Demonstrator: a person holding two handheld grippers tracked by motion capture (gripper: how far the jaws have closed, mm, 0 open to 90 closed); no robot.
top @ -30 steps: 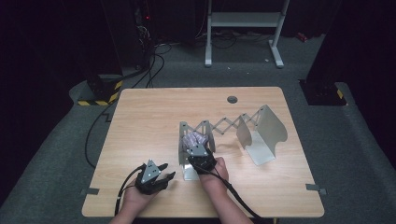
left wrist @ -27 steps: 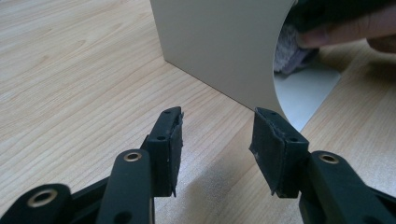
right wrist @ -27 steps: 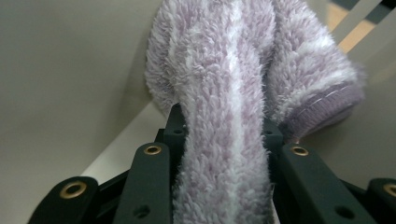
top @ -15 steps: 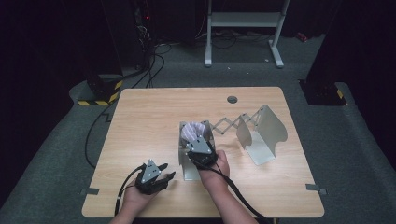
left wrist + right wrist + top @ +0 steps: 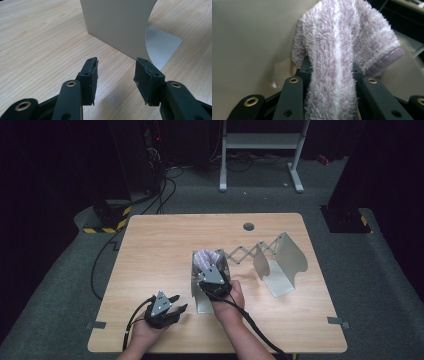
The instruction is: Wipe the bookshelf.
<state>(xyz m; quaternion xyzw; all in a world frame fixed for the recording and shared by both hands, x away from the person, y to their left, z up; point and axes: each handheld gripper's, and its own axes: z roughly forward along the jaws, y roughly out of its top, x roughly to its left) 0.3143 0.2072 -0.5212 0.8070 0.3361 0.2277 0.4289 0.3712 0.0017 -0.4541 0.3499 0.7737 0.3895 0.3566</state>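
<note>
I take the extendable rack [image 5: 260, 255] as my landmark, since everything else sits around it. It stands on the wooden table [image 5: 165, 250], toward the right of the middle, with its scissor links stretched between upright metal plates. I judge it is pulled open so that soft things can be slotted between the plates and stand on edge.

At the rack's left end, against the nearest plate [image 5: 199, 292], I have the right gripper [image 5: 212, 270]. Its jaws are clamped on a fluffy lilac and white towel [image 5: 342, 50], which bulges up between the black pads and flops over past the tips. In the right gripper view the pale plate wall stands just beside the cloth, so I read the towel as held above the rack's left slot, neither resting on the table nor clearly seated inside. I grip it in the middle, I think, so the bundle stays folded while I line it up with the gap.

In front of the rack's left end and further left, the left gripper [image 5: 167, 304] rests low over the table, apart from the rack. Its jaws stand apart with nothing between them; in the left gripper view the end plate [image 5: 117, 25] rises just ahead. I keep it there, I judge, ready to steady that plate.
</note>
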